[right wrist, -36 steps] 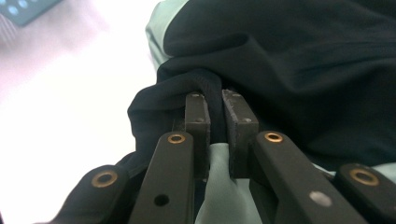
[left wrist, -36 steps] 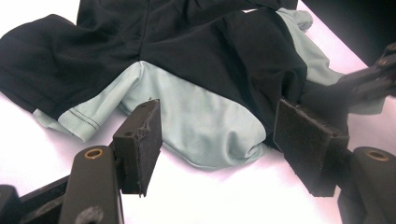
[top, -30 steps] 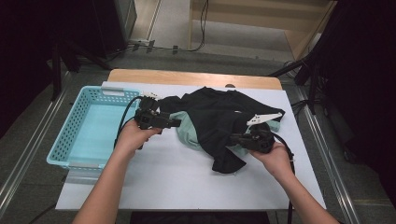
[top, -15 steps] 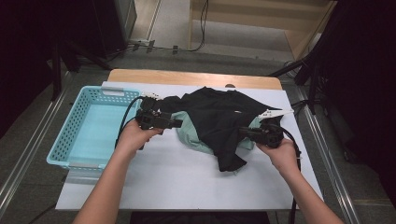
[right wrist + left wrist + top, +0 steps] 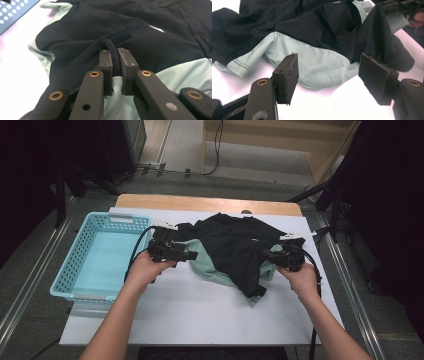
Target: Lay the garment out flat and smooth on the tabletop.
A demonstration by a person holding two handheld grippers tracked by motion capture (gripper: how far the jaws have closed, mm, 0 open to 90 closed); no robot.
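On the white table we see the right gripper pinching the black-and-mint garment — the left gripper spread wide beside it.

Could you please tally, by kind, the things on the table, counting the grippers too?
Black and mint-green garment: 1
Light blue plastic basket: 1
Grippers: 2, the left gripper open, the right gripper shut on a fold of the garment
Total: 4
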